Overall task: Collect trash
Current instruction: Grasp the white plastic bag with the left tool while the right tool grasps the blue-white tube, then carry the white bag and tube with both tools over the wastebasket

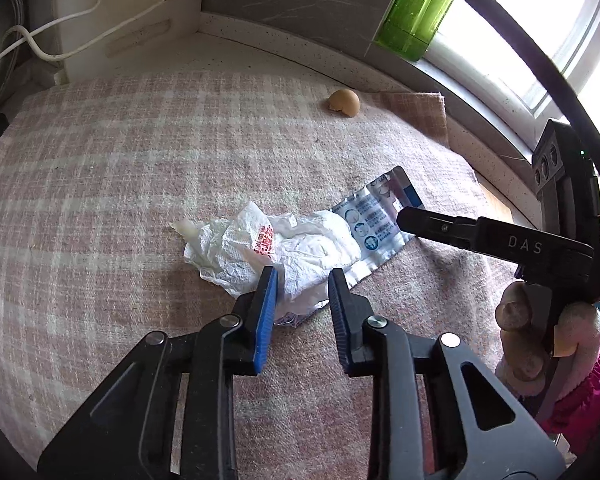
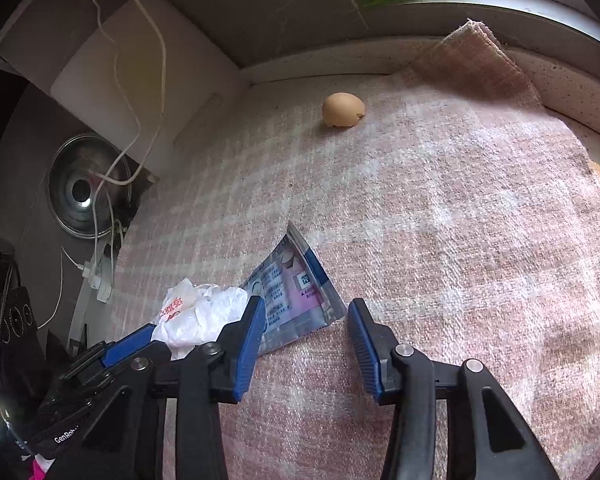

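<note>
Near centre of the checked cloth (image 1: 120, 152) on the desk: crumpled plastic bag (image 1: 276, 248), featherlight, limp, best pinched at a raised fold; touching it, foil packet (image 1: 374, 220), thin, slick. Far off, eggshell (image 1: 343, 103), brittle. Left claw (image 1: 302, 282) and right claw (image 2: 306, 316) both apart, empty.

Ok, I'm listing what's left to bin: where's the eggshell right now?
The eggshell lies alone at the far end of the checked cloth near the back wall, beyond the foil packet and apart from it.
</note>
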A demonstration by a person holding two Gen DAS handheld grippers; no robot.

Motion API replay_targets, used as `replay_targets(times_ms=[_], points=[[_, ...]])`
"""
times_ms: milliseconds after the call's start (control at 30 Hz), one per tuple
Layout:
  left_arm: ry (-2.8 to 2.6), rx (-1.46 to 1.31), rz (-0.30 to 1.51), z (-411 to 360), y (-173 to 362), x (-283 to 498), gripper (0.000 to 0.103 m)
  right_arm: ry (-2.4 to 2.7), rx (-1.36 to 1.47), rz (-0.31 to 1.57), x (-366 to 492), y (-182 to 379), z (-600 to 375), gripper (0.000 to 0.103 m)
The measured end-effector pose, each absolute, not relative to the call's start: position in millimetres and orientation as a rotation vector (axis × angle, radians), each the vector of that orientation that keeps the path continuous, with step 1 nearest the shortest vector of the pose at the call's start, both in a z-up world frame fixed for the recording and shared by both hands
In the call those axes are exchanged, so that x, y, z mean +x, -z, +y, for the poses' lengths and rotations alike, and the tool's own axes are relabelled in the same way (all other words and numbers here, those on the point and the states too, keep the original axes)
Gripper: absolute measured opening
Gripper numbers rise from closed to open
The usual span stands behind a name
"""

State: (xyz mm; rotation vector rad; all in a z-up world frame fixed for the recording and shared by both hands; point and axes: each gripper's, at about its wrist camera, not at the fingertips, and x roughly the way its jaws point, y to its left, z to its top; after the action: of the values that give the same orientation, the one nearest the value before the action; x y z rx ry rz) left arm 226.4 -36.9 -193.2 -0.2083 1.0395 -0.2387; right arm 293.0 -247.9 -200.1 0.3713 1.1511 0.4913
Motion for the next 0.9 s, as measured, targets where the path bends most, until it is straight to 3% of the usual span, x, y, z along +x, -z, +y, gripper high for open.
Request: replay_targets(times_ms=[133, 367, 900], points=[[0.263, -0.24, 1.058, -38, 202, 230, 0.016, -0.501, 0.385, 1.149, 297, 200, -244, 0.042], [0.284, -0.268, 1.058, -36, 205, 235, 0.012, -0.516, 0.453, 1.146, 300, 202, -245, 0.039], [0.282, -0.308, 1.008, -26, 193, 232, 0.008, -0.621, 0.394, 1.068, 291, 171, -222, 0.005]])
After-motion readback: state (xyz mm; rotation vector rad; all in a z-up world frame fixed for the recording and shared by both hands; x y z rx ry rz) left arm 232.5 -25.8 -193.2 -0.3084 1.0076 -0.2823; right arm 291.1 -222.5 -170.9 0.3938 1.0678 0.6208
